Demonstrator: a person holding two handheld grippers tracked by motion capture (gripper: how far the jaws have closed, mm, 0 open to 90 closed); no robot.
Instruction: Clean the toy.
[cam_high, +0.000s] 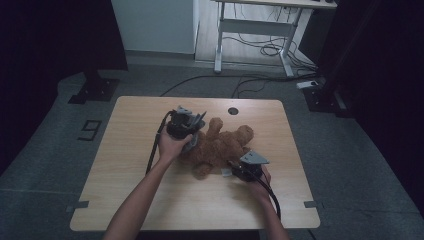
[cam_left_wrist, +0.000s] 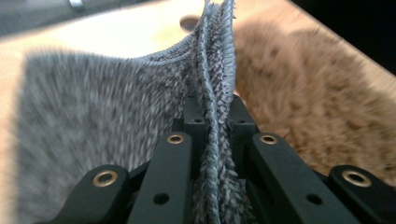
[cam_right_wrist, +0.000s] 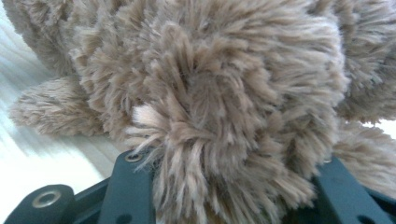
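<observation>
A brown teddy bear (cam_high: 220, 145) lies on the wooden table (cam_high: 130, 170), near its middle. My left gripper (cam_high: 189, 125) is at the bear's left side, shut on a fold of grey knitted cloth (cam_high: 192, 144) that hangs against the bear. In the left gripper view, the cloth (cam_left_wrist: 93, 116) stands pinched between the jaws of the left gripper (cam_left_wrist: 215, 121), with the bear's fur (cam_left_wrist: 303, 93) to the right. My right gripper (cam_high: 239, 169) is at the bear's lower right. In the right gripper view, a thick tuft of the bear (cam_right_wrist: 210, 93) sits squeezed between the jaws of the right gripper (cam_right_wrist: 233, 191).
A round cable hole (cam_high: 233, 111) sits near the table's far edge. A small white tag (cam_high: 226, 172) lies by the bear's leg. Beyond the table stand a white desk frame (cam_high: 255, 30), floor cables (cam_high: 260, 80) and black stand bases (cam_high: 95, 90).
</observation>
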